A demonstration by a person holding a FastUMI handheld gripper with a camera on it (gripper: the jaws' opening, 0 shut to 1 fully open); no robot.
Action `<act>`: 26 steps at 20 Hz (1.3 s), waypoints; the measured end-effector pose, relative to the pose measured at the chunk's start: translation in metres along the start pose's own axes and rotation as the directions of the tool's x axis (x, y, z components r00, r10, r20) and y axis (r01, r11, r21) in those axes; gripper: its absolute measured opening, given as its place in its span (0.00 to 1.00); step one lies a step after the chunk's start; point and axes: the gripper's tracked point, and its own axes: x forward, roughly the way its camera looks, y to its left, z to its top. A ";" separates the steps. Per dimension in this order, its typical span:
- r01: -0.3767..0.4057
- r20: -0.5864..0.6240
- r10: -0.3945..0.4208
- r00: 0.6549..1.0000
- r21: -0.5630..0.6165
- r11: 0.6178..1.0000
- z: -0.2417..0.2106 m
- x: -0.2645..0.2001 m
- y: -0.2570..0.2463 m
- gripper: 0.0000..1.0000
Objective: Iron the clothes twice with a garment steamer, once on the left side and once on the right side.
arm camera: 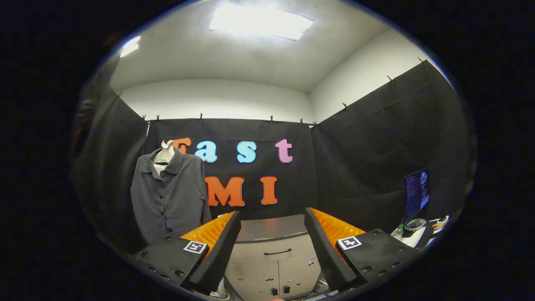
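A dark grey buttoned shirt [169, 196] hangs on a mannequin hanger against the booth's back wall, to the left of and beyond my left finger. My gripper [271, 234] stands open, its two fingers spread wide with nothing between them. Between and beyond the fingers stands a grey cabinet [271, 253] with a dark top, a drawer handle and two doors.
At the right, past my right finger, a lit monitor [416, 192] stands on a desk with a small bottle [398, 232], a glass bowl [415, 224] and a person's hand [439, 225]. Black cloth walls close the booth on three sides.
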 end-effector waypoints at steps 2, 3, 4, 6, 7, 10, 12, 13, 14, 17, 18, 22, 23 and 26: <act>0.000 -0.002 0.000 1.000 0.002 1.000 0.000 0.000 0.001 0.98; 0.000 -0.002 0.000 1.000 0.003 1.000 0.000 0.000 0.001 0.98; 0.002 -0.003 -0.002 1.000 0.004 1.000 0.001 0.000 0.000 0.98; 0.018 0.002 -0.018 1.000 0.010 1.000 0.002 -0.001 -0.005 0.98; 0.037 0.019 -0.038 0.999 0.019 0.999 0.007 -0.001 -0.009 0.98; 0.123 0.064 -0.124 0.990 0.022 0.992 0.021 0.003 -0.027 0.98; 0.125 0.074 -0.127 0.989 0.027 0.992 0.027 0.011 -0.019 0.98; 0.111 0.077 -0.114 0.990 0.040 0.993 0.030 0.017 -0.013 0.97; 0.101 0.073 -0.105 0.992 0.050 0.994 0.031 0.025 -0.010 0.97; 0.084 0.023 -0.085 0.996 0.039 0.996 0.018 0.054 -0.007 0.98; 0.066 0.006 -0.067 0.998 0.041 0.997 0.016 0.065 -0.002 0.98; -0.037 -0.067 0.042 0.997 0.067 0.997 0.001 0.110 0.014 0.98; -0.070 -0.075 0.075 0.994 0.072 0.995 -0.001 0.121 0.018 0.98; -0.160 -0.082 0.166 0.983 0.071 0.985 -0.006 0.160 0.027 0.98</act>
